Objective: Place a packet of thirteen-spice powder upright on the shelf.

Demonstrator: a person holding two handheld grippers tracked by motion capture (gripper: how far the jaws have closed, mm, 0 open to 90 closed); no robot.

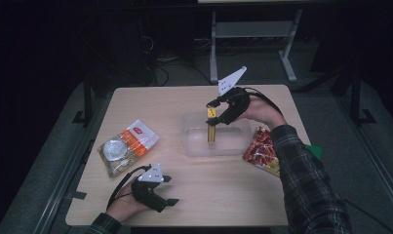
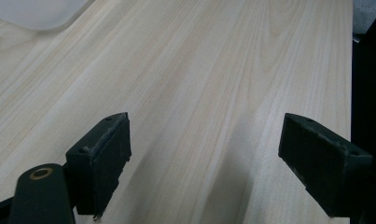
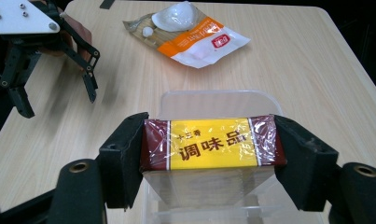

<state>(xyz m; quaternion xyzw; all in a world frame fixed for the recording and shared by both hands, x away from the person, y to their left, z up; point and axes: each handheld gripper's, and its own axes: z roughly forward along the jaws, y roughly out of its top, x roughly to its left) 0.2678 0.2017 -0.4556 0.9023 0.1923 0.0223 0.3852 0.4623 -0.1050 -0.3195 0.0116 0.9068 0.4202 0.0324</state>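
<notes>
The right tongs (image 3: 209, 151) pinch a yellow-and-maroon packet (image 3: 212, 143) by its 2 short ends, held above a clear plastic box (image 1: 216, 137) near the middle of the pale wood-grain counter (image 1: 184, 195). The packet is glossy, film-wrapped and rectangular; its lower part is blurred behind the box's translucent wall. A white-and-orange pouch (image 1: 127, 146) lies toward the counter's left edge, and a crinkled red snack bag (image 1: 262, 151) lies at the right edge, partly covered by the plaid sleeve (image 1: 306, 185). The left tongs (image 2: 204, 158) rest near the counter's near edge, spread apart with bare wood between them.
</notes>
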